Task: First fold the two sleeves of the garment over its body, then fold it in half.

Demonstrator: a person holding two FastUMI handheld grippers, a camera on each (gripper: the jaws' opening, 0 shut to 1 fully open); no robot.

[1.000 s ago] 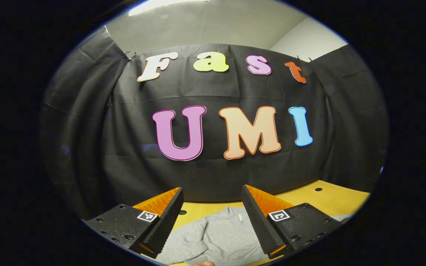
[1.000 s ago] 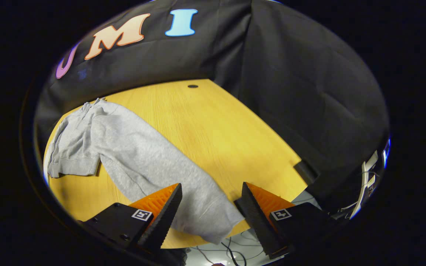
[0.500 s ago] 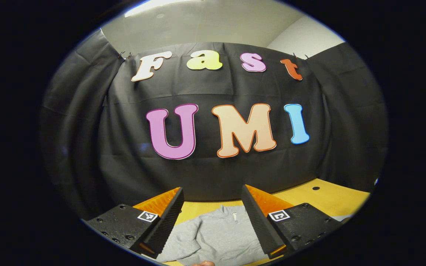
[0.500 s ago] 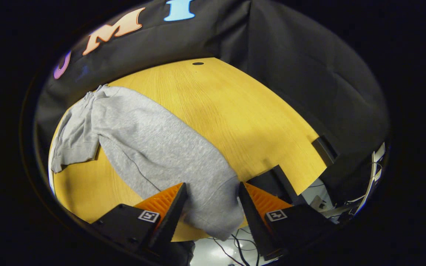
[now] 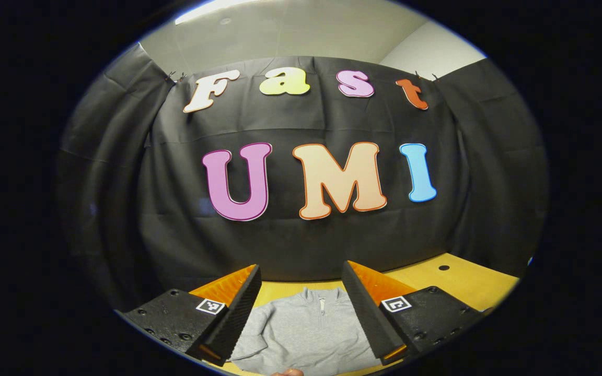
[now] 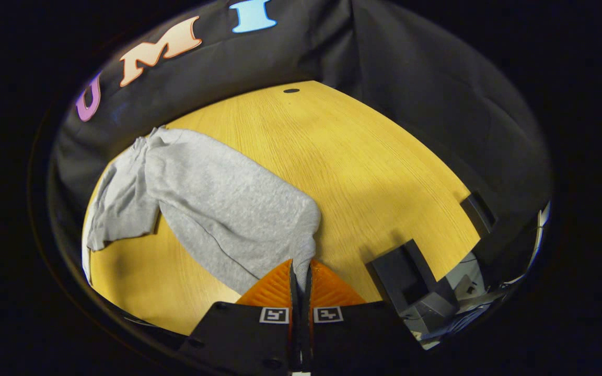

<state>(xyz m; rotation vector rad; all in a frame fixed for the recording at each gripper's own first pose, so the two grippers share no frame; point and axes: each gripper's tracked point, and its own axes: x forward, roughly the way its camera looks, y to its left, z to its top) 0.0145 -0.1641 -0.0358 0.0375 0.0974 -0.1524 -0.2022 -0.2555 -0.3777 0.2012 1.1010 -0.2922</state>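
While our left gripper (image 5: 301, 303) hovers spread above the garment (image 5: 306, 334), our right gripper (image 6: 301, 271) pinches its sleeve (image 6: 259, 219) at 6 o'clock on the tabletop (image 6: 374, 162).

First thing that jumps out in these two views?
The grey garment sprawls across the yellow table in the right gripper view, where the right gripper has its fingers pinched on the end of a sleeve at the near edge. In the left gripper view, the left gripper hangs open above the garment's zip collar.
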